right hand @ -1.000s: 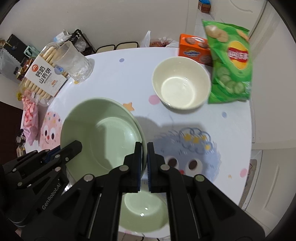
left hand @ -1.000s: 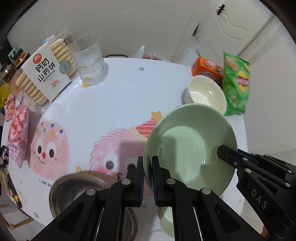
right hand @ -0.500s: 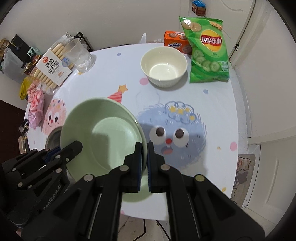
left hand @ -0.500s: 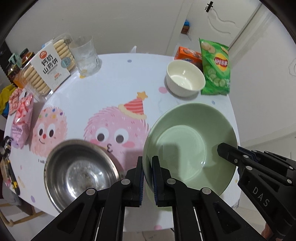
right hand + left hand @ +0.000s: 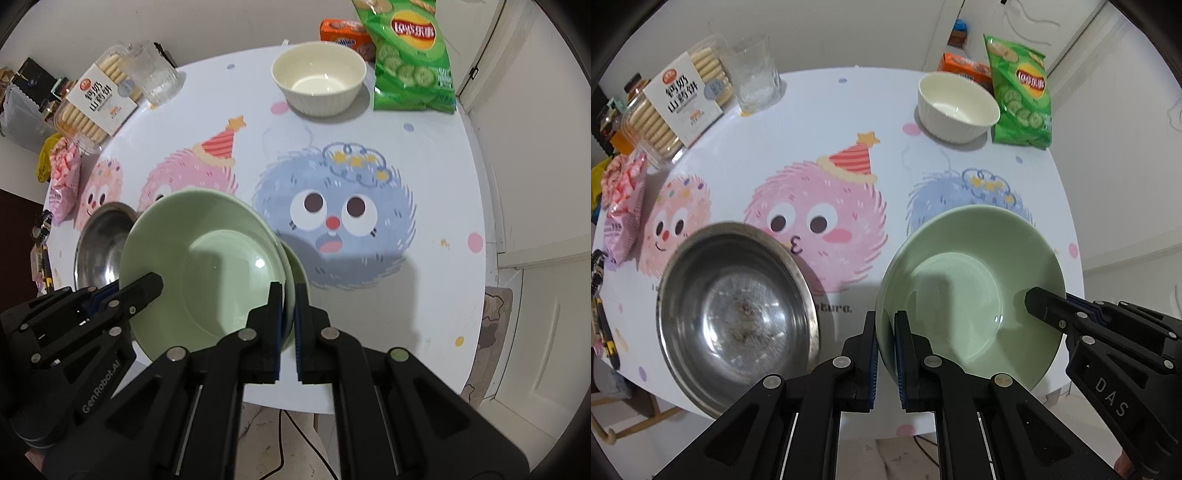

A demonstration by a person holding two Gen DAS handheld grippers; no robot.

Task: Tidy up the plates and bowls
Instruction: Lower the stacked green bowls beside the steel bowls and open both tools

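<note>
As both grippers, left gripper (image 5: 885,354) and right gripper (image 5: 287,326), carry the green plate (image 5: 971,295) back toward the near tabletop (image 5: 820,122) edge, each pinching its rim, it now hangs beside the steel bowl (image 5: 735,317), likely its stacking spot

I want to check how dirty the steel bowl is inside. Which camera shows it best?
The left wrist view: the steel bowl faces the camera almost whole, its speckled bottom plain. In the right wrist view the green plate covers most of it, leaving a sliver of rim.

Chip bag (image 5: 1021,96), biscuit tray (image 5: 670,110) and glass (image 5: 755,74) (empty) on table (image 5: 820,122).
</note>
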